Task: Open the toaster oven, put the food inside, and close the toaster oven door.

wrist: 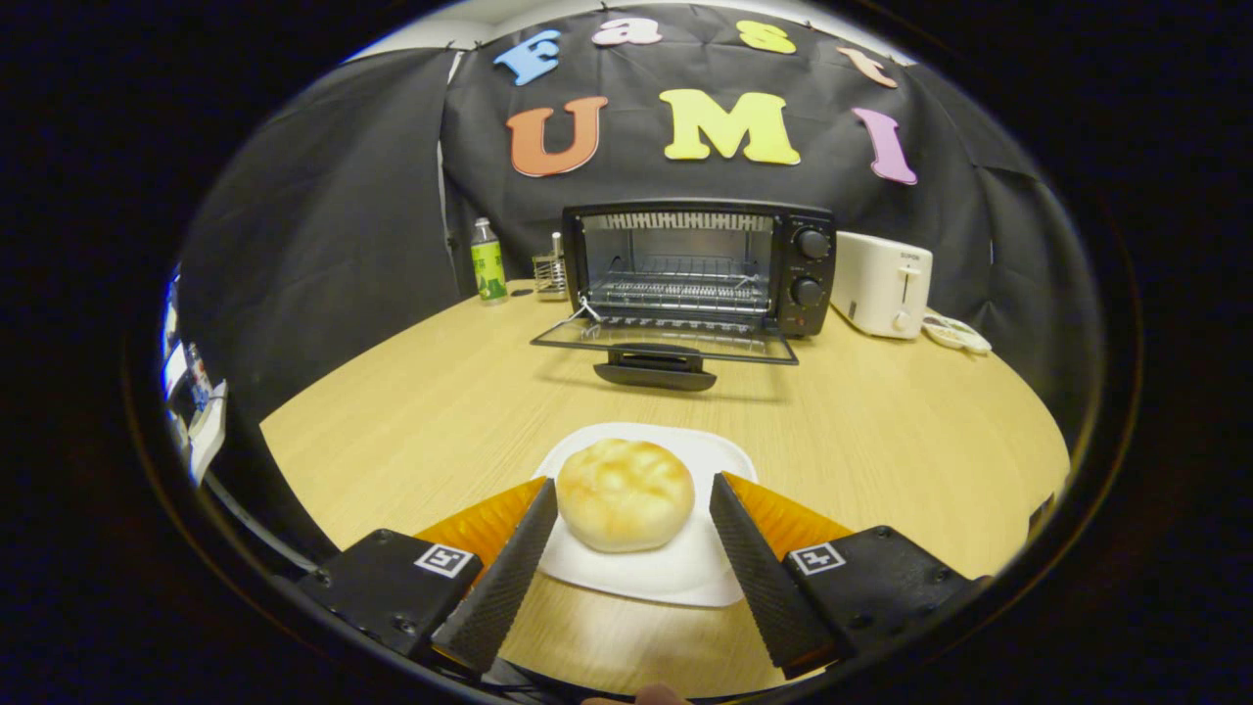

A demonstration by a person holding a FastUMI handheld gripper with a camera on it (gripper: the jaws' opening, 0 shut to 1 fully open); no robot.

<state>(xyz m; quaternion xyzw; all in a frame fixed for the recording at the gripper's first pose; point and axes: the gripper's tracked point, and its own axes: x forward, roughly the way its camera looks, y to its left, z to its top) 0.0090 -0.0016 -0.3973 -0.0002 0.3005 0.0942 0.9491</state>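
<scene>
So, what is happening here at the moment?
A person is holding a gripper over a wooden table. Its fingers are open, one on each side of a bun that lies on a white plate; they do not seem to press on it yet. Beyond the bun, the toaster oven stands with its door already folded down and its rack bare. So the oven is open, and the bun is probably about to be picked up.

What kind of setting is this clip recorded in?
Likely a staged kitchen booth: a wooden table holds an open toaster oven, a white toaster and a bun on a plate, between the open gripper fingers.
</scene>
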